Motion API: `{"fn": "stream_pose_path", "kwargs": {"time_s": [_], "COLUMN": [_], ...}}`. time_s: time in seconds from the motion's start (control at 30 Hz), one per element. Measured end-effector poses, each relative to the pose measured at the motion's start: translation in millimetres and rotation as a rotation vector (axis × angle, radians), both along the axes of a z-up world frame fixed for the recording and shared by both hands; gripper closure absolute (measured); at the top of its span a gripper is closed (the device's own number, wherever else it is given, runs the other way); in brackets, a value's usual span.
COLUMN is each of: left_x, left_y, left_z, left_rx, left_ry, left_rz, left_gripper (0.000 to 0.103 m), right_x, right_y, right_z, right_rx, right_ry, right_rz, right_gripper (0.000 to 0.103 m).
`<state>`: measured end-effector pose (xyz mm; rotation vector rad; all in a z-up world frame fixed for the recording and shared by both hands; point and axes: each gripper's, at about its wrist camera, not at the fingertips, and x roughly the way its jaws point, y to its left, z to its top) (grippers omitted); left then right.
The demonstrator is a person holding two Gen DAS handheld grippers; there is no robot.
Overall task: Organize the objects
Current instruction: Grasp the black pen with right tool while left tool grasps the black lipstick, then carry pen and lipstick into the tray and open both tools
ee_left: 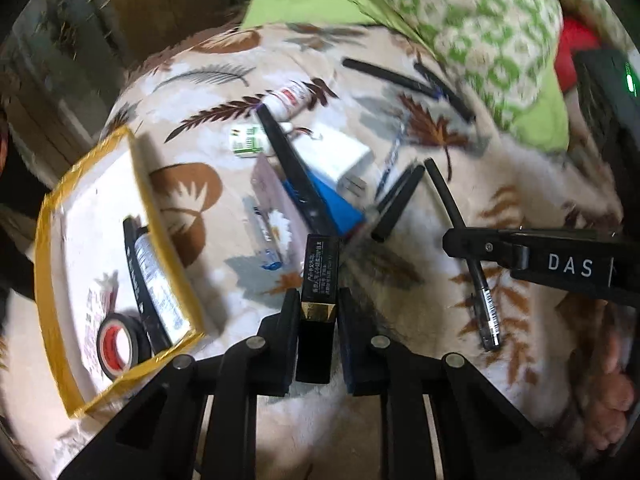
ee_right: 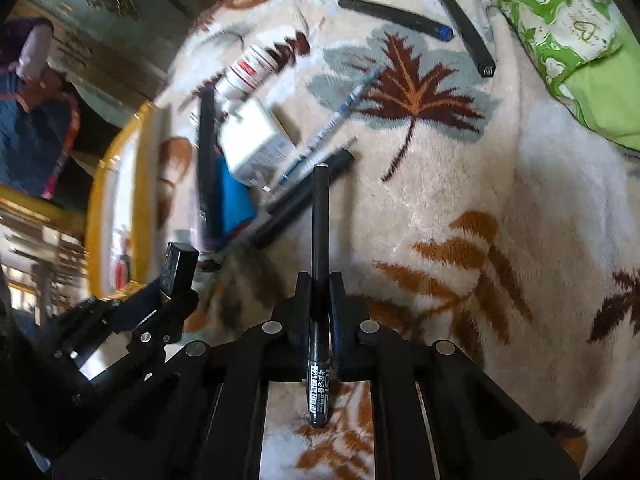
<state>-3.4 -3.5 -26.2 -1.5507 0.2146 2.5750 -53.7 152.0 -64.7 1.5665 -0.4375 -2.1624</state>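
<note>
1. I am gripping a black rectangular tube with a gold band (ee_left: 318, 296) in the left gripper (ee_left: 319, 300); its pads are pressing both sides of the tube, which is pointing forward over the leaf-print blanket (ee_left: 540, 184).
2. I am clamping a slim black pen (ee_right: 319, 264) in the right gripper (ee_right: 320, 292); the barcode end is sticking back between the finger bases, the other end is pointing toward the clutter.
3. In the left wrist view, the right gripper is showing at the right edge, with the pen crossing under its tip.
4. The yellow-edged box (ee_left: 140, 184) is sitting left of the left gripper, already holding a roll of black tape (ee_left: 120, 344), a long black item and a white-labelled tube.
5. Ahead, I am seeing a heap on the blanket: a white charger (ee_right: 256, 142), a blue flat item (ee_right: 234, 196), a white bottle with a red label (ee_right: 248, 70), and several black pens lying loose.
6. Two more black markers are lying farther away, near the green patterned pillow (ee_right: 560, 12).
</note>
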Motion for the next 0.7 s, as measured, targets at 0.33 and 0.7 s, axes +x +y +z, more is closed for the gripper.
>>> {"fn": "stream_pose_path", "kwargs": {"time_s": [0.33, 0.7], "left_x": [-2.8, -12.3], "left_y": [-52.8, -146.4], "left_z": [38.0, 65.8], "left_rx": [0.184, 0.207], "left_ry": [0.065, 0.14], "left_rz": [0.151, 0.377], "left_gripper": [0.086, 0.086], "right_x": [6.1, 3.4], "right_y": [-15.7, -69.5], "right_z": [28.8, 49.9], "right_rx": [-0.087, -0.186], "right_ry": [0.062, 0.087], "right_rz": [0.018, 0.153], "right_gripper": [0.095, 0.095]}}
